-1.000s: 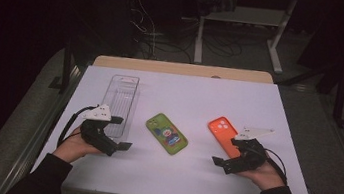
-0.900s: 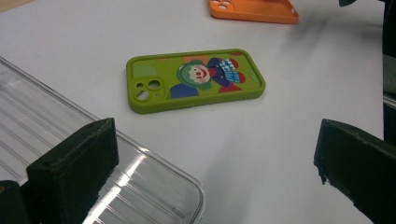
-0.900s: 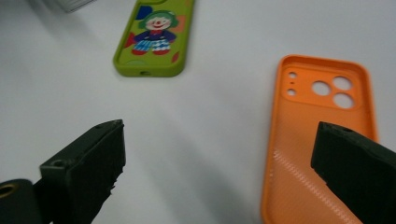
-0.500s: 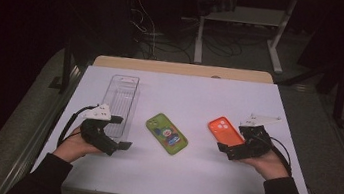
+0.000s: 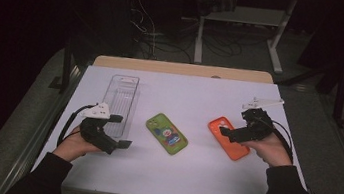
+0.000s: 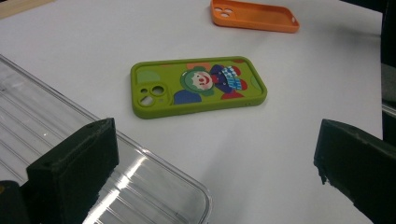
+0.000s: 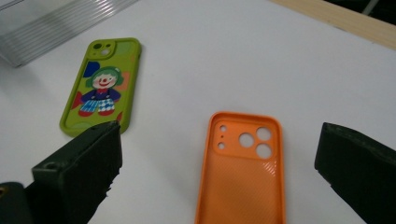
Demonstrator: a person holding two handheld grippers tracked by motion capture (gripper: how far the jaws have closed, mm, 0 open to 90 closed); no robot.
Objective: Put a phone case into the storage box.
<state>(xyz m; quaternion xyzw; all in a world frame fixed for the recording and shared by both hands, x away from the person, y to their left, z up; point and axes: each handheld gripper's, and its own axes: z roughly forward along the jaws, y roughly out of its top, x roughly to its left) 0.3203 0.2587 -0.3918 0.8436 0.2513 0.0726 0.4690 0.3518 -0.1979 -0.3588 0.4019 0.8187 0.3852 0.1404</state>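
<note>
The orange phone case [image 5: 228, 138] lay hollow side up on the white table [image 5: 188, 185], its long axis diagonal, camera holes at the far-left end. The right gripper [image 5: 234, 133] hovered over it, jaws spread wide; the left gripper [image 5: 124, 132] also gaped, near the clear tray [image 5: 120, 95].

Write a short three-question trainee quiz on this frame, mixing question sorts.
1. True or false: the orange silicone phone case lies with its hollow inside facing up.
2. Which gripper has that orange case between its open jaws? A) left gripper B) right gripper
3. Fill in: the green phone case with a clown picture lies between the orange case and the clear ribbed plastic ____.

Key
1. True; its ribbed inner face and camera cut-outs show in the right gripper view.
2. B; the case lies between the jaws, untouched.
3. tray.
</note>
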